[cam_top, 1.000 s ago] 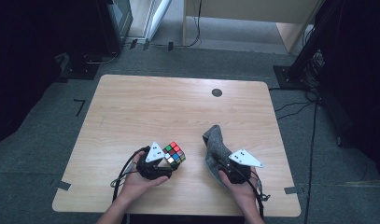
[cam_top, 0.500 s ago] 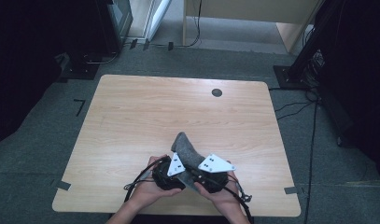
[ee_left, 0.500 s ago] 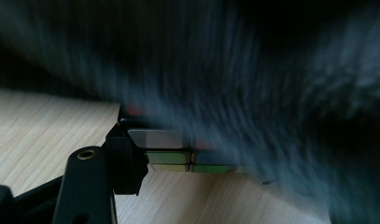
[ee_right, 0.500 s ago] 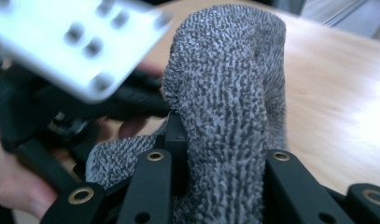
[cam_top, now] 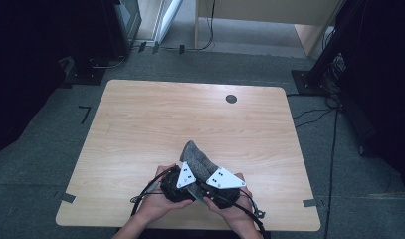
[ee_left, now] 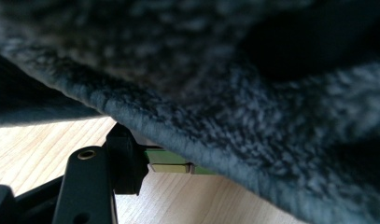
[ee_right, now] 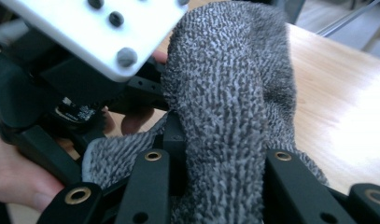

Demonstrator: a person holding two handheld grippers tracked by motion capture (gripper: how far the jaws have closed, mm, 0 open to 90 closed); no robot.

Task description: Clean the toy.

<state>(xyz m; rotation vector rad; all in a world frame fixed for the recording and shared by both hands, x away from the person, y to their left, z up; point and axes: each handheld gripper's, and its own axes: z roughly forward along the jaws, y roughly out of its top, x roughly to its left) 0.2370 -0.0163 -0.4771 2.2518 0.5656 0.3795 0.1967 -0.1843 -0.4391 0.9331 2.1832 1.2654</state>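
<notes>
Grey knitted cloth [cam_top: 196, 158], something like a sock or glove, rises from between the two grippers at the near edge of the wooden table [cam_top: 140, 124]. Both hands sit close together there, almost touching, with the two pale three-cornered plates side by side above them.

The right gripper [ee_right: 215, 186] pinches the cloth: in the right gripper view its two black jaws stand on either side of a thick fold of the grey knit, which bulges up between them and leans off toward the far side of the table. Its jaws have just been opening a little, yet the fabric remains wedged between them and presses against both.

The left gripper [cam_top: 176, 185] sits just to the left of the right one in the high view, held in the person's left hand [cam_top: 157, 204]. Its jaws are pressed as far together as they go. In the left gripper view the cloth [ee_left: 234, 84] hangs right over the camera, draped across the top, and one black jaw shows at the bottom left with a small yellow-green edge just past it. What that coloured piece belongs to I cannot tell from here.

Black cables [cam_top: 145, 191] loop out from the grippers across the table's near edge.
</notes>
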